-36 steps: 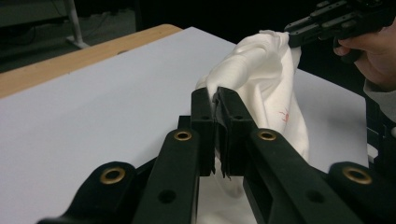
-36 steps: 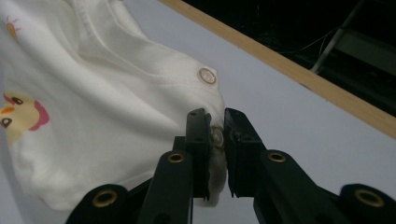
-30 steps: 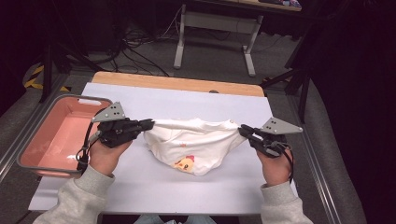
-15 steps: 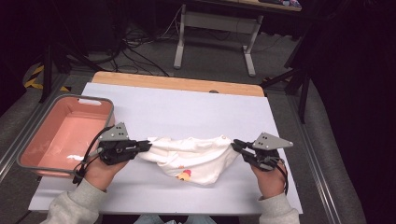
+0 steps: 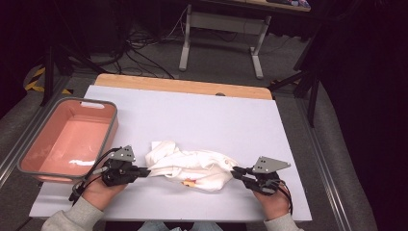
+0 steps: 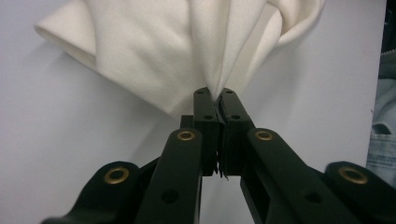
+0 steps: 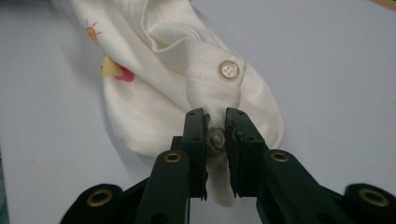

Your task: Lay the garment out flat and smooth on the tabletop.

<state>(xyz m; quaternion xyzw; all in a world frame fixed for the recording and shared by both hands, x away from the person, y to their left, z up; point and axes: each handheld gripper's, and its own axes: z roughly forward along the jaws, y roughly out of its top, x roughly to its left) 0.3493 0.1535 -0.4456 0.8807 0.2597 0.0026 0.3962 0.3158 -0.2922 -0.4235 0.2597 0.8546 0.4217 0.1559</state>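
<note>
A small white garment (image 5: 192,166) with a yellow and red print lies bunched on the white table cover near the front edge. My left gripper (image 5: 144,170) is shut on its left end; in the left gripper view the cloth (image 6: 187,42) is pinched between the jaws (image 6: 215,100). My right gripper (image 5: 236,171) is shut on the right end, where a snap button sits between the jaws (image 7: 216,122). A second snap (image 7: 230,70) shows just past them on the garment (image 7: 154,60).
A pink tub (image 5: 29,159) with a grey rim stands at the table's left edge, close to my left hand. The wooden table edge (image 5: 192,86) runs along the back. Beyond it are cables and a metal stand on the floor.
Both grippers have come toward the front edge and down with the garment. It was stretched between them and now lies slack and bunched on the table.
</note>
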